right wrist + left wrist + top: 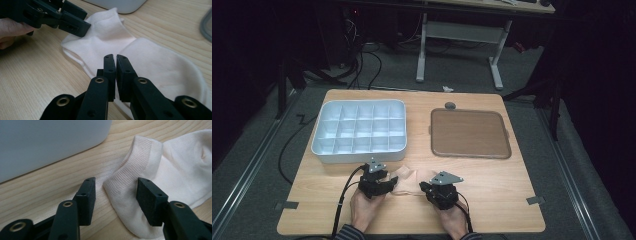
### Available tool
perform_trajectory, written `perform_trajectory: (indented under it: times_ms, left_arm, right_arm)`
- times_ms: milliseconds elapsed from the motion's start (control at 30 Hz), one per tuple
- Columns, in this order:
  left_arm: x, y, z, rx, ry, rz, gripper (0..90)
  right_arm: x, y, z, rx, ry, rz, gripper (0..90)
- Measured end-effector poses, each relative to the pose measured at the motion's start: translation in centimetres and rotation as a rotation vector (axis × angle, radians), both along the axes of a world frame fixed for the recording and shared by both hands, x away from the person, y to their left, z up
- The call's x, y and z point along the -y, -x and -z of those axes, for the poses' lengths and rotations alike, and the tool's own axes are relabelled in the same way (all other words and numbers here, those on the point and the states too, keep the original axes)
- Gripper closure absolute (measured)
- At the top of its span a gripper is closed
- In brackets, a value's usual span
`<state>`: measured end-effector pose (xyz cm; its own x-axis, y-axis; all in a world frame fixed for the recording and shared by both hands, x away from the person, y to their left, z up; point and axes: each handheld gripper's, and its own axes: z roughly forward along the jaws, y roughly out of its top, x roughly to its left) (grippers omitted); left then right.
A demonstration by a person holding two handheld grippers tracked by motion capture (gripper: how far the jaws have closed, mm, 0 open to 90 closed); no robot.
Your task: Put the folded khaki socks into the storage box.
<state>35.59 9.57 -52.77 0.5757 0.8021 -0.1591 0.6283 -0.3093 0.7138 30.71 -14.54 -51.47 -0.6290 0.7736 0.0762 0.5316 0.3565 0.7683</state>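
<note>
Left gripper [115, 192]: jaws apart, straddling the ribbed cuff of a cream sock [160, 177], pads not quite pressing it. Right gripper [115, 62]: jaws nearly together, maybe pinching a fold of sock, hard to tell. Sock lying flat between both tools, long axis running from one to the other, cuff at the left one. Soft knit, pale wood table [492, 195]. Beyond: white compartment tray [324, 145], brown lid [469, 132].
</note>
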Motion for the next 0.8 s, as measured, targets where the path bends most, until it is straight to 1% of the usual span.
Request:
perform_trajectory:
  times_ms: [33,67,167,300,500,800]
  left_arm:
    - [0.0,0.0,0.0,0.0,0.0,0.0,51.9]
    - [0.1,0.1,0.0,0.009,-0.012,0.001,52.6]
    - [0.2,0.3,0.0,0.019,-0.03,0.006,54.1]
    - [0.3,0.4,0.0,0.029,-0.043,0.017,58.7]
    - [0.3,0.4,0.0,0.024,-0.034,0.035,68.2]
    - [0.3,0.3,0.1,-0.004,0.001,0.052,80.1]
  right_arm:
    - [0.0,0.0,0.0,0.0,0.0,0.0,86.5]
    - [-0.6,-0.2,0.3,-0.008,0.0,-0.004,86.6]
    - [-1.3,-0.3,0.4,-0.012,0.003,-0.014,86.7]
    - [-2.1,-0.5,0.7,-0.022,0.015,-0.019,86.7]
    - [-2.5,-0.5,1.4,-0.045,0.033,-0.018,86.6]
    - [-2.5,-0.3,1.5,-0.035,0.045,-0.017,86.4]
